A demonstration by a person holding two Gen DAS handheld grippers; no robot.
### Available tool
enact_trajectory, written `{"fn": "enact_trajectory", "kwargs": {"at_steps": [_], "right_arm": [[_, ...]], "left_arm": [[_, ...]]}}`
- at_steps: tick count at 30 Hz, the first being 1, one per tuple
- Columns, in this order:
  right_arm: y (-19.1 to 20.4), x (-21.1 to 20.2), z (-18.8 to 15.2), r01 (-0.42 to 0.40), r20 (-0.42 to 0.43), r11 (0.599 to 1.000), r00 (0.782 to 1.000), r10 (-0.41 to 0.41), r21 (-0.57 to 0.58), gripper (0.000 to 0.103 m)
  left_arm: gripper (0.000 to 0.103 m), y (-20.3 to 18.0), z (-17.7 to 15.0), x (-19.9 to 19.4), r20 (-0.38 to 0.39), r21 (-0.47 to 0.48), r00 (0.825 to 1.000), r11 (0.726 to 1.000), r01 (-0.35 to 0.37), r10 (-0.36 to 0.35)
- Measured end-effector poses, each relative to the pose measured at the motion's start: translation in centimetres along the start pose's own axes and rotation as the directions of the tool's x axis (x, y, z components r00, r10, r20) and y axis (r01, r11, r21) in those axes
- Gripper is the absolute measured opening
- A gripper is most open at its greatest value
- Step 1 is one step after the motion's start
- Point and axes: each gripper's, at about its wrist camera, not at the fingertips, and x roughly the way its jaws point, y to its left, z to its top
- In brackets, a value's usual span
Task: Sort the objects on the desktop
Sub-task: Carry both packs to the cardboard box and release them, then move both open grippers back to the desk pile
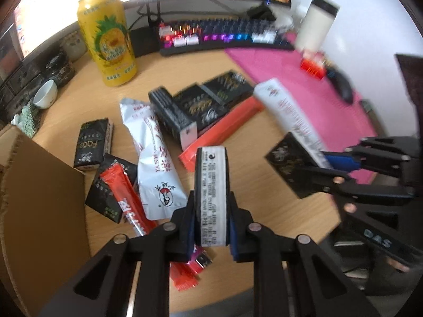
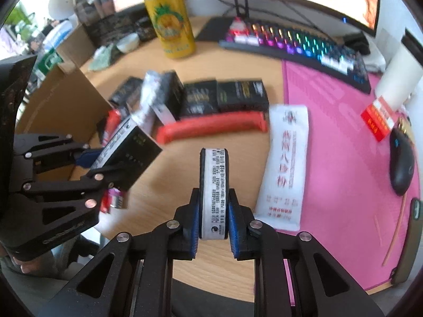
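Two tools, left tool [image 1: 211, 224] and right tool [image 2: 213, 223], each clamped on one black packet [image 1: 211, 195]; one yellow can [image 1: 108, 37] behind.

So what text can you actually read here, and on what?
"Face": black tissue pack.
"YANK": white sachet, partly hidden.
"OAS": right gripper body.
Small print on both held packs, the can and the black boxes: too blurred.

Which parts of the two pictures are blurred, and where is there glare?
Left wrist view: the white sachet and the right tongs are motion-smeared, and the monitor is blown out; right wrist view: the black packs are soft, and the held pack stays sharp.
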Motion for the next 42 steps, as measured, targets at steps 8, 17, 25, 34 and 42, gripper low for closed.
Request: {"fn": "enact_trajectory", "kwargs": {"at_steps": [8,17,25,34,42], "right_arm": [[7.7,-2.9,5.0,-0.118,0.064,0.974,0.989,0.132,-0.193,0.019],[20.5,-3.2,8.4,-0.27,0.053,0.88,0.948,0.314,-0.391,0.02],[25.8,0.4,8.4,-0.255,-0.007,0.865,0.96,0.279,-0.433,0.022],[21.9,-2.8,7.8,-0.146,0.104,0.903,0.974,0.203,-0.405,0.03],[11.6,-3.4,6.3,-0.034,0.14,0.978,0.988,0.063,-0.205,0.035]], "left_arm": [[0.021,5.3,-0.9,-10.5,0.212,-0.125,0.968,0.986,-0.109,0.134],[0.021,16.0,-5.4,-14.8,0.205,-0.376,0.925,0.898,-0.227,0.32],[0.023,19.6,-8.3,-13.2,0.122,-0.415,0.939,0.876,-0.245,0.321],[0.067,18.4,-8.1,-14.3,0.142,-0.392,0.903,0.861,-0.324,0.405],[0.067,10.8,-4.1,-14.4,0.229,-0.199,0.918,0.938,-0.282,0.325]]}}
